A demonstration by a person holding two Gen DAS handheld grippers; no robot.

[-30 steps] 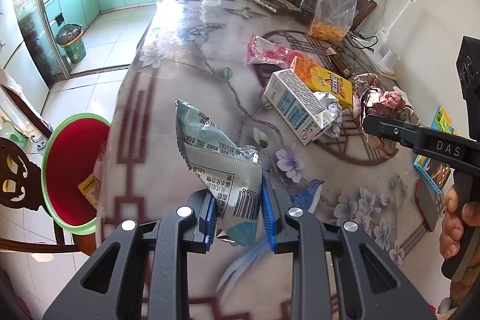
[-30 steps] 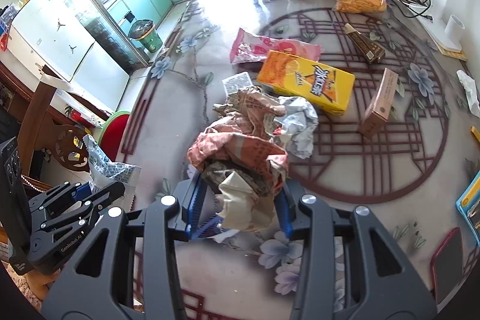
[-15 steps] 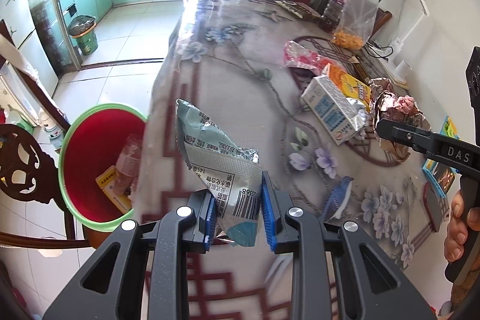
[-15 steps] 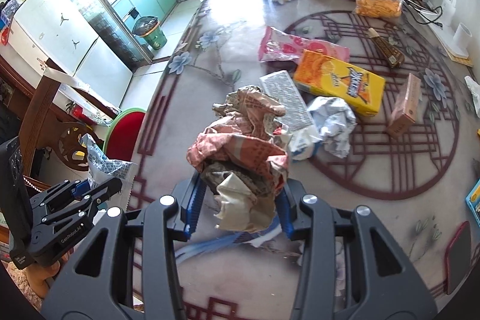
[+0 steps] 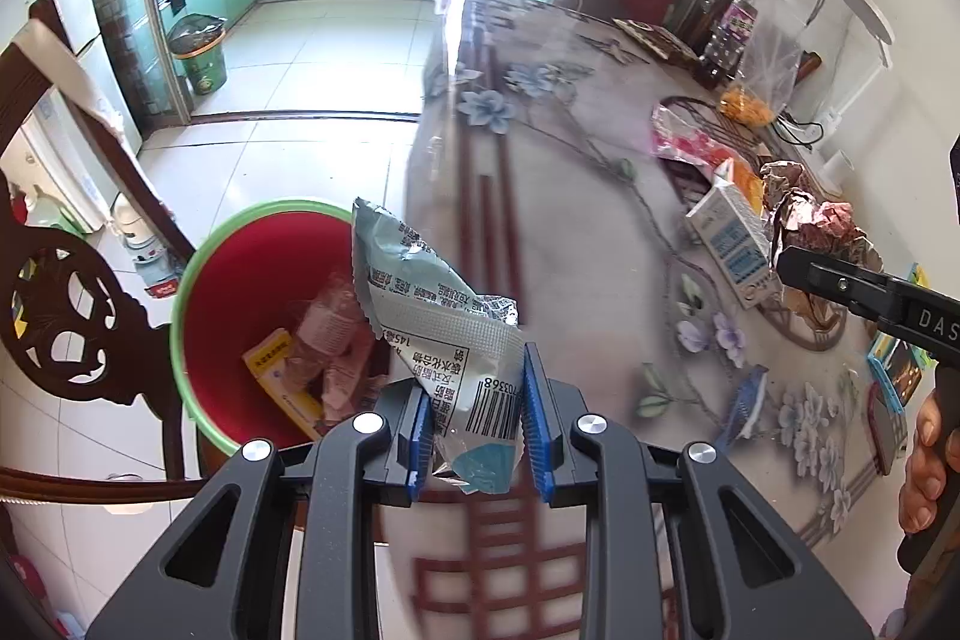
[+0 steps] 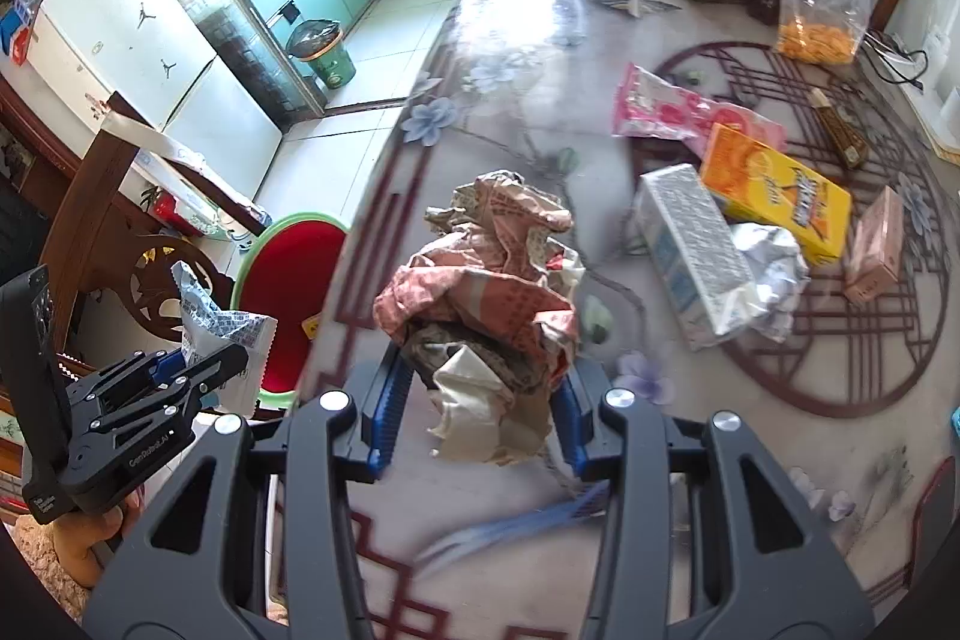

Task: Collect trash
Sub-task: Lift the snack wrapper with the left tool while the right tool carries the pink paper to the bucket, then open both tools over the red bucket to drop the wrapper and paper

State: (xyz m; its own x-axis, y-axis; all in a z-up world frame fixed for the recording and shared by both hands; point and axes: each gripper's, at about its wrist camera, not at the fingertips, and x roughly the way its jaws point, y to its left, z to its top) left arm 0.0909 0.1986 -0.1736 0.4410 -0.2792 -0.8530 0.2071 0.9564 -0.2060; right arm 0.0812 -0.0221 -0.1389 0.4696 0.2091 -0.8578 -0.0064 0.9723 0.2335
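Left wrist view: we see the red bin (image 5: 204, 280) waiting beside the table edge
Left gripper (image 5: 477, 421): pinching the snack wrapper (image 5: 432, 316); we hold it near the bin's rim for dropping
Right gripper (image 6: 474, 421): clamping crumpled paper (image 6: 486, 292) above the table (image 6: 528, 58); carton (image 6: 690, 250) remains

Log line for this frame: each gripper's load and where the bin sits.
left gripper: shut on snack wrapper, above table edge | right gripper: shut on crumpled paper, over table | red bin: on floor beside table, holds trash
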